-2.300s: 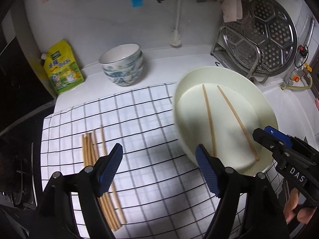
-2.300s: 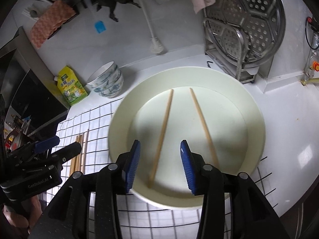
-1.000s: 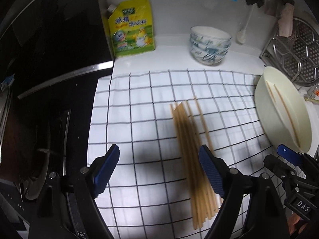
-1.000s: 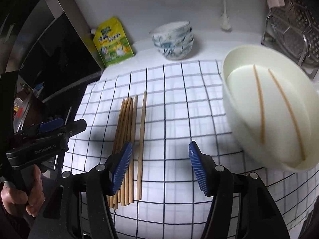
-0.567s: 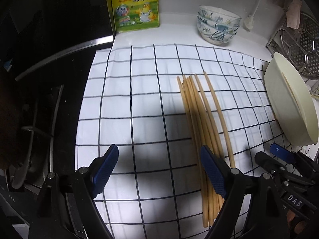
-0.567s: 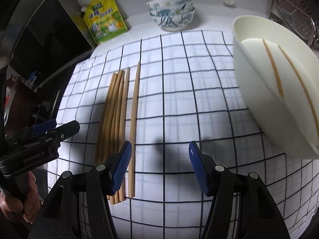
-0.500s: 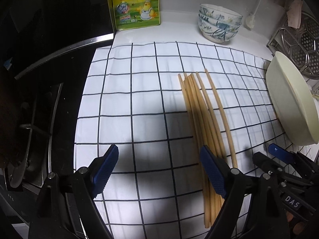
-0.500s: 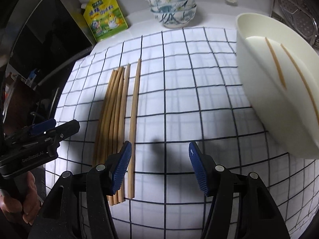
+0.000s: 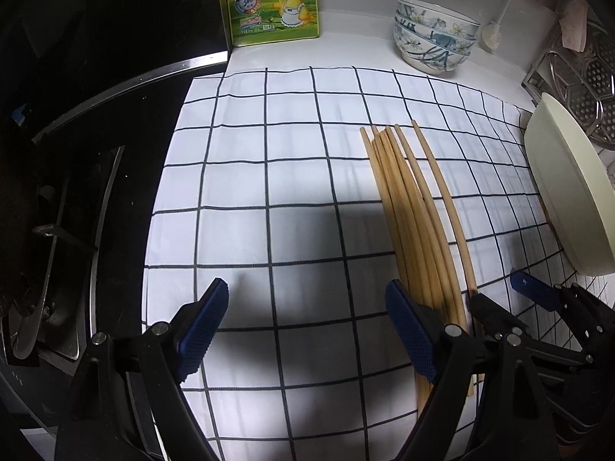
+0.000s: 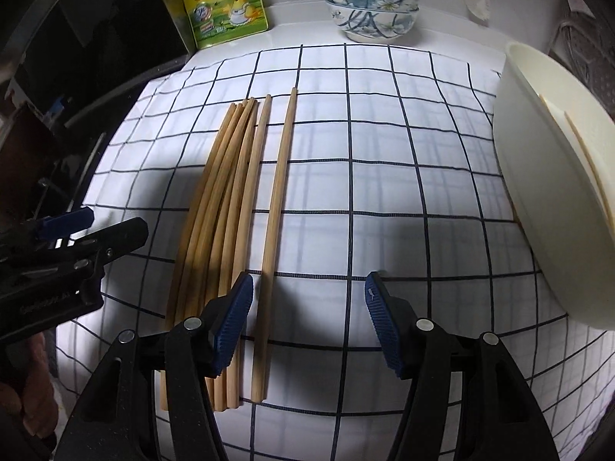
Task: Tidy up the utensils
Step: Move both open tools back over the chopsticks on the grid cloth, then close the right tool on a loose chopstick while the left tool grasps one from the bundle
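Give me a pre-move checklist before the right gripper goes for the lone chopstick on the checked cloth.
1. Right gripper jaws open, nothing between the pads: ok.
2. Lone chopstick lies apart from the chopstick bundle: ok.
3. Lone chopstick sits inside the jaw gap, close to the left pad, off centre: not ok.
4. Left gripper open over bare checked cloth, holding nothing: ok.
5. Left gripper's right finger is close to the bundle's near ends; contact: cannot tell.
6. Cream basin leaves room on the right side: ok.
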Available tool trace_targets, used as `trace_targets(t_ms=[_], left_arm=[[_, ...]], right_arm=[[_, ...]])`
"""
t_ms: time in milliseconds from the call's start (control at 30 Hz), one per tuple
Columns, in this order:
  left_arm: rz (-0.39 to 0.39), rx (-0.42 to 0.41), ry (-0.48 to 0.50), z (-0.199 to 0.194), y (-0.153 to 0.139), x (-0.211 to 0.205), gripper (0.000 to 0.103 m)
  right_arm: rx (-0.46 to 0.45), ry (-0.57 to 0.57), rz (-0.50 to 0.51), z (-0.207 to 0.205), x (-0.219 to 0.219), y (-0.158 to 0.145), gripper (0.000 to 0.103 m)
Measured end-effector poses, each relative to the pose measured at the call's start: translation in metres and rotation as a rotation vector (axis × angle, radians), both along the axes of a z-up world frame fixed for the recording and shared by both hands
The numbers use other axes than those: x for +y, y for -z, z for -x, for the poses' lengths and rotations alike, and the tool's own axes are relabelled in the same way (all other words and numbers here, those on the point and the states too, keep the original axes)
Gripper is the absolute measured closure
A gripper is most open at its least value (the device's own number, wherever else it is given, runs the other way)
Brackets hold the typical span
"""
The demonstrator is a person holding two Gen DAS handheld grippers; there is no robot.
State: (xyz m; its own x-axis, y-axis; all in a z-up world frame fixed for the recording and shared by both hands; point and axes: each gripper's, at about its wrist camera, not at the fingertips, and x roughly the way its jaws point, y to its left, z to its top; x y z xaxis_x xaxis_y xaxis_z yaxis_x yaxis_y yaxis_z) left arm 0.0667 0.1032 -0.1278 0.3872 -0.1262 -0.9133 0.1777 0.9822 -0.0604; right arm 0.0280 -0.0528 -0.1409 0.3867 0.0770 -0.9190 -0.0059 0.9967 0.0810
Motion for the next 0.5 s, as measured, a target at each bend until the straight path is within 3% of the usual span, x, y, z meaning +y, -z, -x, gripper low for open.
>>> trace_targets(t_ms=[500], left_arm=[[-0.001,-0.002,0.071,0.013,0.006,-0.027,0.021]], right_arm=[[0.009,0.063,0.054,0.004,-0.023,-0.002,0.045]])
